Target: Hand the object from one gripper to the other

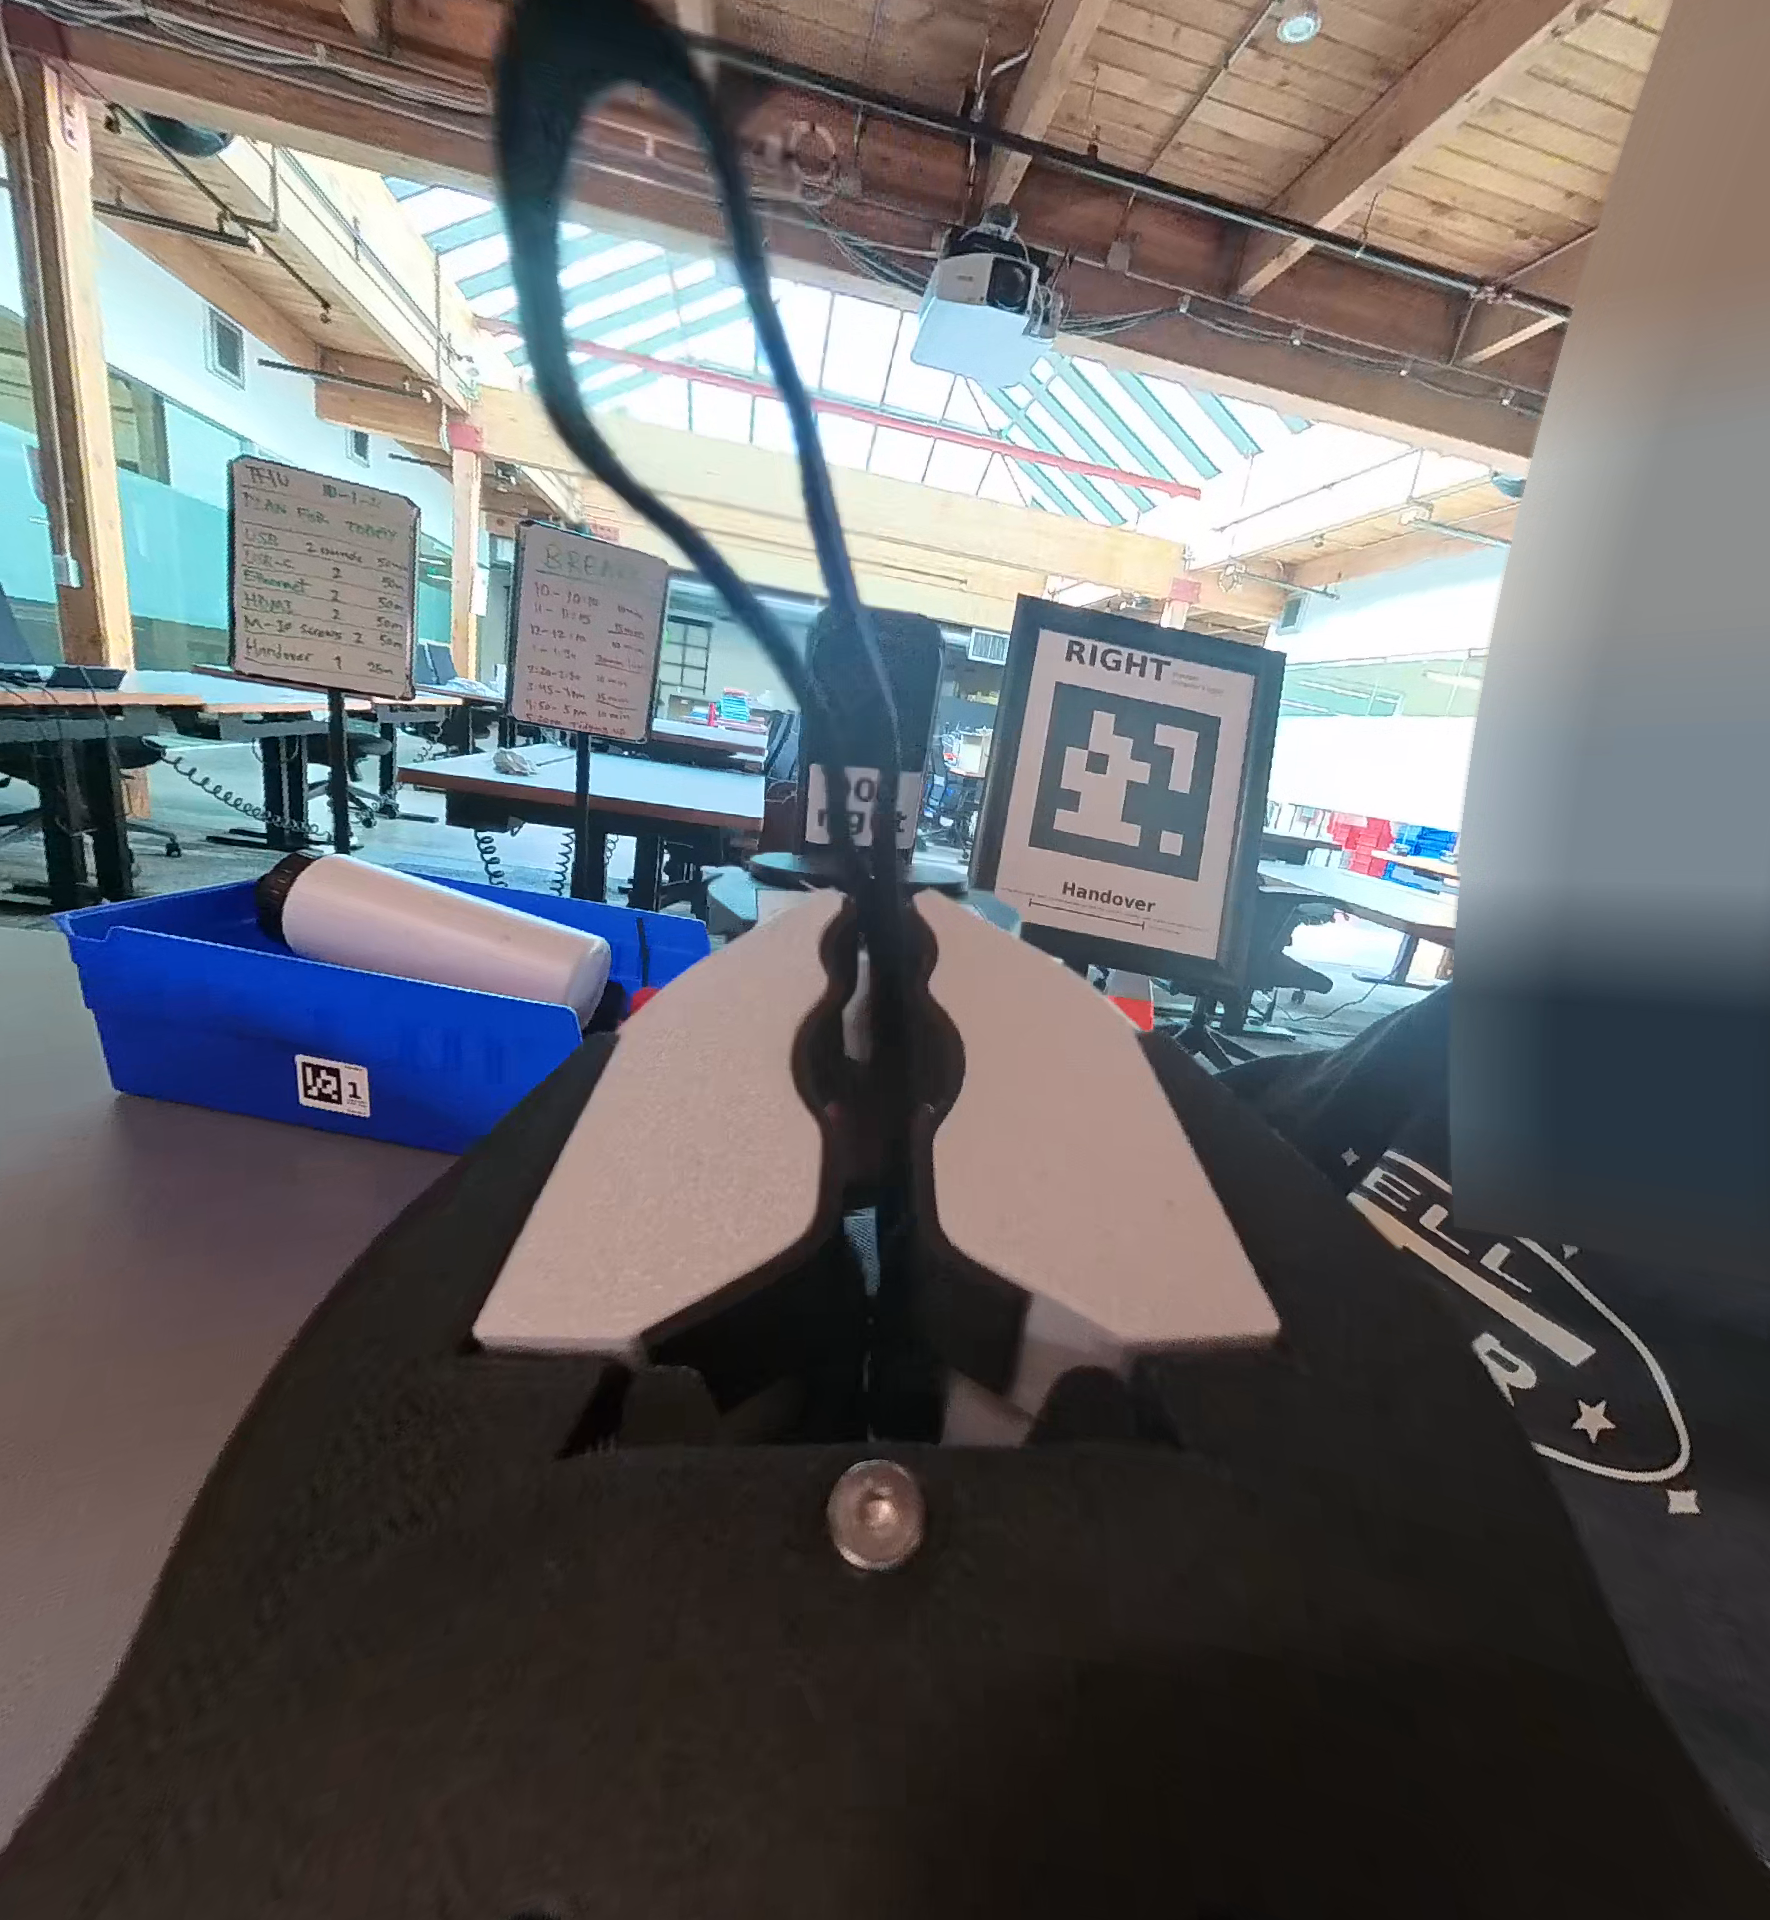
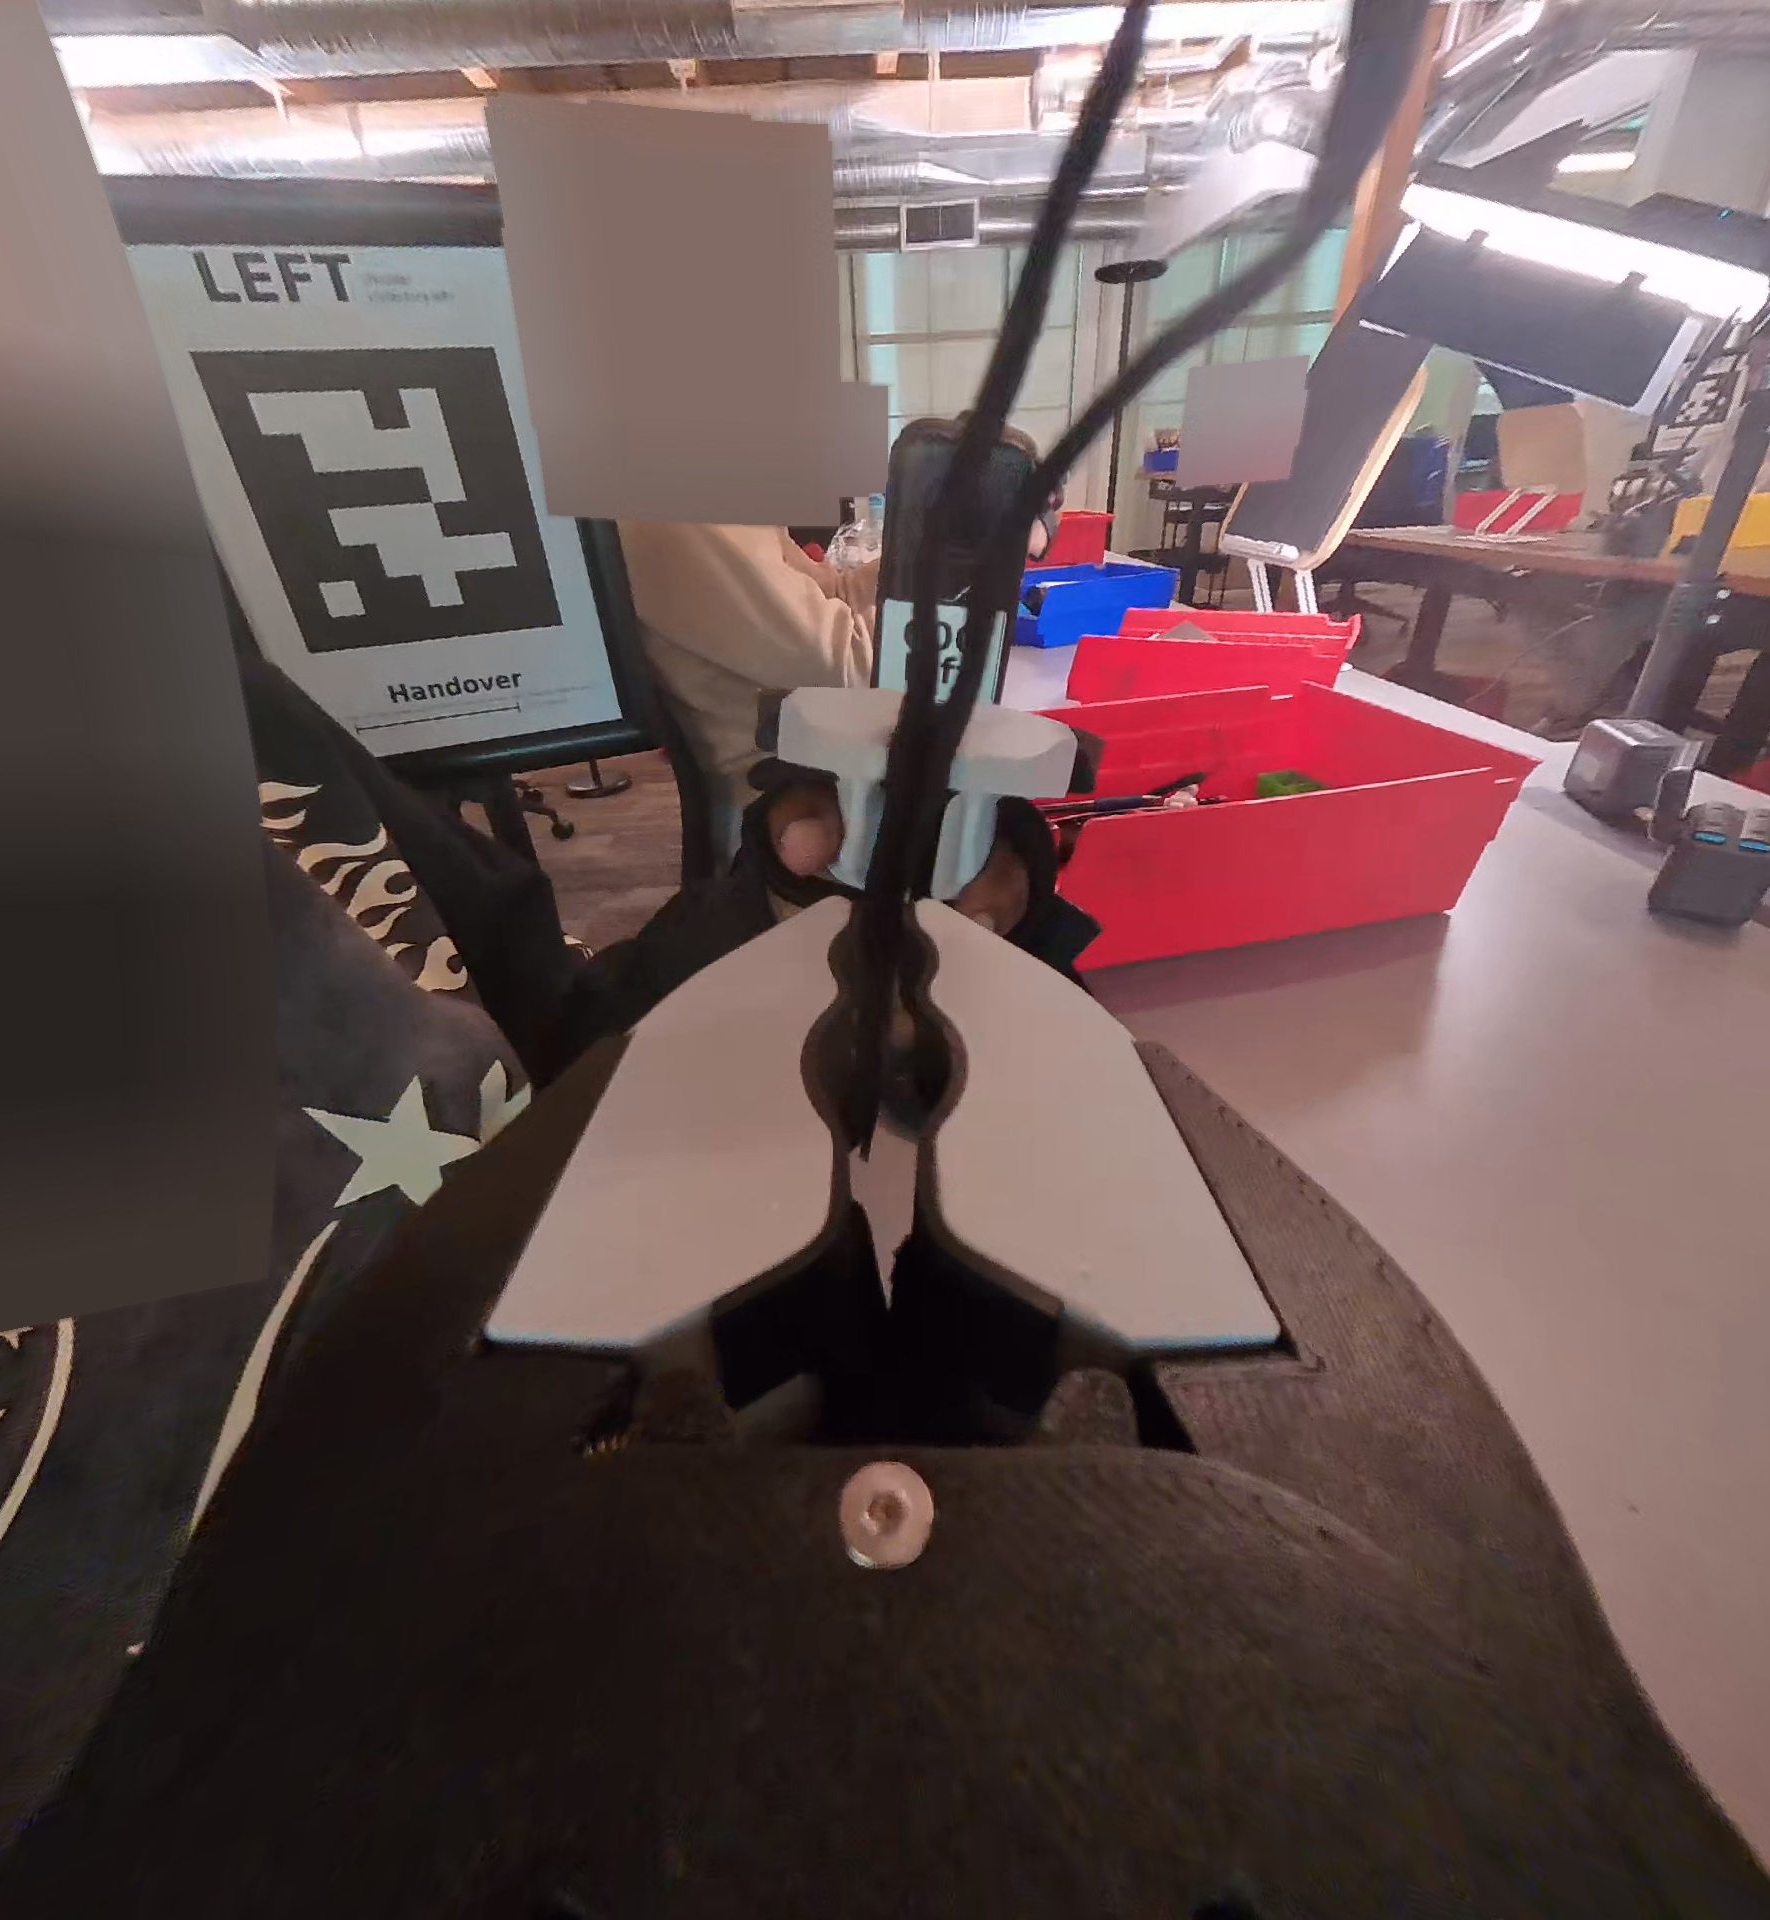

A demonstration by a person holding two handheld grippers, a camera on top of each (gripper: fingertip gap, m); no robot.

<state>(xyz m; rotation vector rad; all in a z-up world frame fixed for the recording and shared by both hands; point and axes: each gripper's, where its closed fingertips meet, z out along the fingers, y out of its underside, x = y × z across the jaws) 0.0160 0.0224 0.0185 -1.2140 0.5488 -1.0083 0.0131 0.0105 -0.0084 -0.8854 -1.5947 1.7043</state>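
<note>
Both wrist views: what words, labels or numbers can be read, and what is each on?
I do not copy out writing; these things bear it.
Framed marker sign, left wrist view: printed words.
Second framed sign, right wrist view: printed words.
Two whiteboards: handwritten lists.
Blue bin: small white tag.
White label behind the black cord: partly hidden.
Dark garment: partial white print.

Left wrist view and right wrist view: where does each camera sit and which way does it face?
Left wrist view: on the left gripper, facing the blue bin; own fingers shut on a black cord.
Right wrist view: on the right gripper, facing the red bin; own fingers shut on that cord.
Shared: the cord, the other gripper beyond.
</note>
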